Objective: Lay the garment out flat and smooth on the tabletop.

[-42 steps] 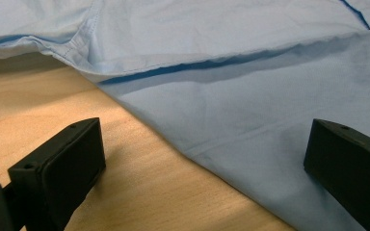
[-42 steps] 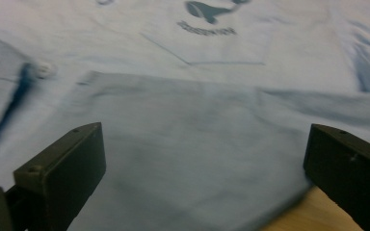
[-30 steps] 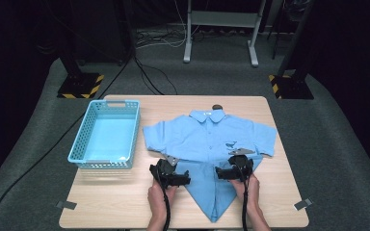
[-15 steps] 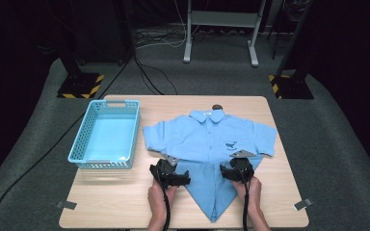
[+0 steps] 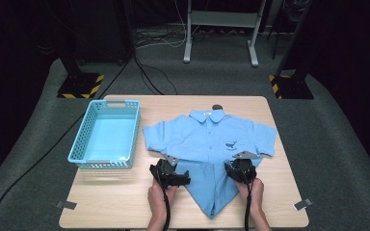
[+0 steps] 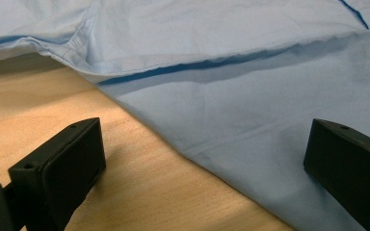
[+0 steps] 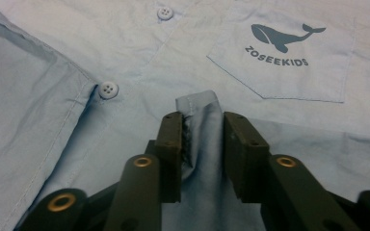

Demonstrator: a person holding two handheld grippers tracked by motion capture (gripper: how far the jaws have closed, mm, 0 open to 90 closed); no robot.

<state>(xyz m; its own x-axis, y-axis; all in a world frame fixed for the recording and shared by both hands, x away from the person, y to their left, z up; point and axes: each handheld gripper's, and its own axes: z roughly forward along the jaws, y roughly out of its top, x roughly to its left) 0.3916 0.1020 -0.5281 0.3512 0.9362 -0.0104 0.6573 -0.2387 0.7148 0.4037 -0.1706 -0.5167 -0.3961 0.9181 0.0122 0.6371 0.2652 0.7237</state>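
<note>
A light blue short-sleeved shirt (image 5: 207,137) lies face up on the wooden table (image 5: 125,197), collar toward the far side, its lower part drawn into a point near the front edge. My left gripper (image 5: 176,177) sits at the shirt's lower left edge. In the left gripper view it (image 6: 202,144) is open wide, one jaw over bare wood, the other over the shirt (image 6: 231,110). My right gripper (image 5: 238,169) rests on the lower right part. In the right gripper view it (image 7: 202,125) is shut on a raised fold of the shirt (image 7: 200,103), below the whale-print pocket (image 7: 279,53).
A light blue plastic basket (image 5: 84,147) stands empty on the table's left side. A small dark object (image 5: 217,107) lies just behind the collar. Tape marks (image 5: 66,204) sit at the front corners. Stand legs and cables are on the floor beyond the table.
</note>
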